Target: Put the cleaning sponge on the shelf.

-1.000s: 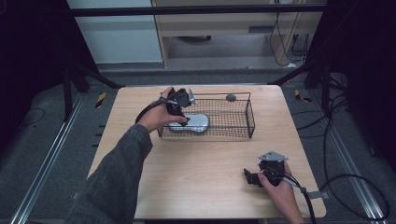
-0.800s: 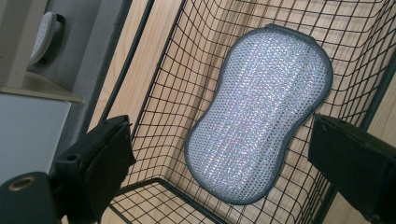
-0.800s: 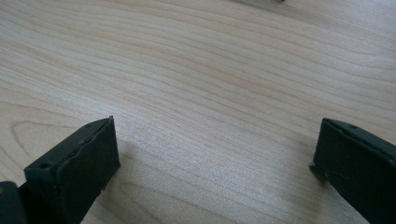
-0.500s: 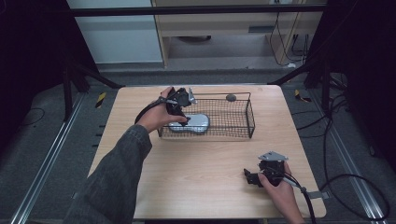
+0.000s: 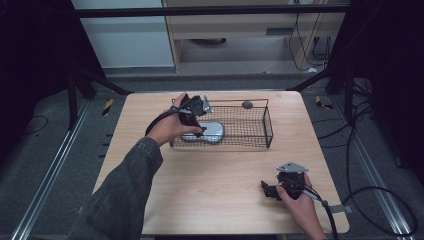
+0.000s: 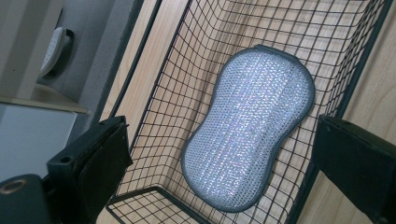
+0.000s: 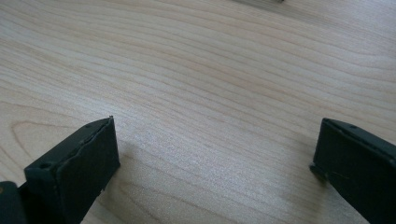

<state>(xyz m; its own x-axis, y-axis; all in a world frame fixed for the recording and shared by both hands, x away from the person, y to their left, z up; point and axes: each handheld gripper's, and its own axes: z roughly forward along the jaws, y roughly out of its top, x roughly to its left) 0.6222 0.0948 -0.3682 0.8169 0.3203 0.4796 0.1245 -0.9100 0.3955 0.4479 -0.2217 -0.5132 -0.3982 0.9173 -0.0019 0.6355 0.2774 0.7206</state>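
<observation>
At the left of the high view, the left tongs are being held by the person's left hand over the near-left end of a black wire basket that is standing on the far half of the wooden desk. In the left gripper view the jaws are being kept wide apart, released, with nothing between them, one outside each long wall of the basket. A silvery, peanut-shaped scrubbing pad is lying flat on the basket floor at its left end. A small dark object, too small to identify, is sitting on the desk just behind the basket's far rim. Toward the near-right corner, the right tongs are being held low over bare wood by the right hand, well apart from the basket, jaws spread and empty.
</observation>
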